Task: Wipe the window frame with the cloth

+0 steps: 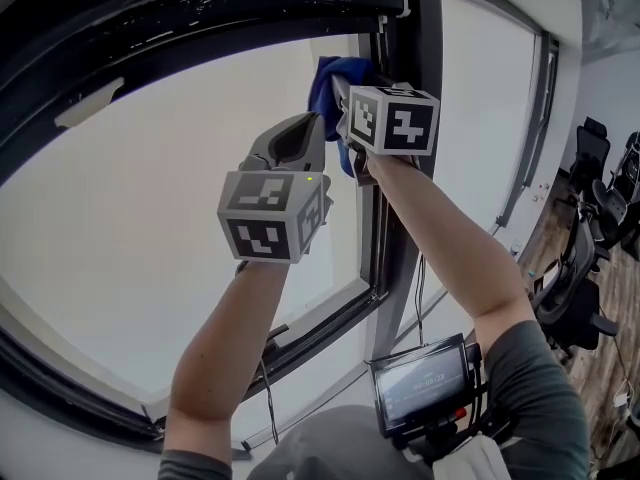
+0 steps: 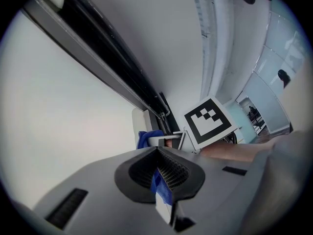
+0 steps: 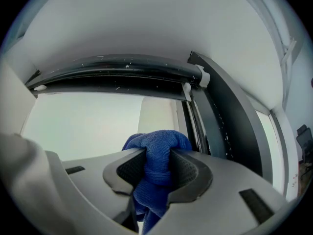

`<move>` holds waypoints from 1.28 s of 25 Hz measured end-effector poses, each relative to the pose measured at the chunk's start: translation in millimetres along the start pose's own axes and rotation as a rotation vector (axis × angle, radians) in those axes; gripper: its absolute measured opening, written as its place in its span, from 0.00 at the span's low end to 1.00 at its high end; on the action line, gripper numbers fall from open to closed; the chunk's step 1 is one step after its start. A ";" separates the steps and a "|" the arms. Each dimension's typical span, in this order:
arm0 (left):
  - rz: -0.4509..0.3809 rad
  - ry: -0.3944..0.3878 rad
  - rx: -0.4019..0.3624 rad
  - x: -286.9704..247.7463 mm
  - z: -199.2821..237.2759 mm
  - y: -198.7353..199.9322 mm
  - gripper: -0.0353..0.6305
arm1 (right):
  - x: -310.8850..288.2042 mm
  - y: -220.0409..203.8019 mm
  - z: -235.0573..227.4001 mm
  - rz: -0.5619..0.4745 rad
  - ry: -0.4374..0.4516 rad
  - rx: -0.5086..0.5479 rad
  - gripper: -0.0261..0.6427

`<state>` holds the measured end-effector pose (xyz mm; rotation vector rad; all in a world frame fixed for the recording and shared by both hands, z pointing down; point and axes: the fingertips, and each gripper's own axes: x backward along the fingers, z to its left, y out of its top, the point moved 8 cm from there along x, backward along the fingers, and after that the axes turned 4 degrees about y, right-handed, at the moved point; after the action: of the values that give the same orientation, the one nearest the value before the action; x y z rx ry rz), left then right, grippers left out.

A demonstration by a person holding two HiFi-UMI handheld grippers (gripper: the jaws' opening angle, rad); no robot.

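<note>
Right gripper view: right gripper (image 3: 157, 156) clamped the bunched blue cloth (image 3: 155, 139) by the window frame (image 3: 230, 131) top corner. Left gripper (image 2: 157, 152) was pinched shut on a cloth tail. Likely mid-wipe; next move needed cloth pressed onto the frame, then dragged along

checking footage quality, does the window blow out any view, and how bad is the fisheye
Head view: window pane washed out to flat white, window frame bowed into an arc. Right gripper view: heavy fisheye, dark corners, blue cloth sharp. Left gripper view: same warp, pane featureless.
</note>
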<state>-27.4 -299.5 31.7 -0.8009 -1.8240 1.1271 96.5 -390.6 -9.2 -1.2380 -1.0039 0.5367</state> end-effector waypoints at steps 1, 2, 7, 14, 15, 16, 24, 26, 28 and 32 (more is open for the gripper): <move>-0.008 -0.002 -0.009 0.4 -0.4 3.2 0.07 | -0.6 3.8 0.1 -0.008 -0.002 0.004 0.24; -0.016 -0.004 -0.017 1.3 -0.7 6.1 0.07 | -0.6 8.4 0.0 -0.019 -0.008 0.009 0.24; -0.032 0.007 -0.044 9.7 -0.6 13.2 0.07 | -2.6 28.6 2.1 -0.060 -0.013 0.018 0.24; -0.079 0.013 -0.040 33.8 8.4 12.5 0.07 | 4.7 32.4 9.4 -0.139 0.001 0.034 0.24; -0.083 0.011 -0.045 37.6 8.8 11.4 0.07 | 7.6 29.3 10.6 -0.143 0.009 0.028 0.24; -0.085 0.010 -0.050 41.8 8.9 9.9 0.07 | 10.6 25.2 12.1 -0.143 0.015 0.025 0.24; -0.067 0.044 -0.052 92.0 4.1 -0.9 0.07 | 53.9 -7.8 31.4 -0.122 0.049 0.043 0.24; -0.061 0.052 -0.032 103.0 6.8 -7.4 0.07 | 63.4 -20.5 38.4 -0.113 0.069 0.042 0.24; -0.054 0.066 -0.020 114.2 11.5 -15.1 0.07 | 70.3 -35.2 48.5 -0.095 0.108 0.034 0.24; -0.037 0.130 -0.058 138.5 17.9 -26.9 0.07 | 81.3 -59.2 67.0 -0.067 0.188 -0.006 0.24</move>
<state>-108.7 -201.7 95.3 -0.8503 -1.7622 0.9799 69.1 -307.2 73.7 -1.2314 -0.8851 0.3583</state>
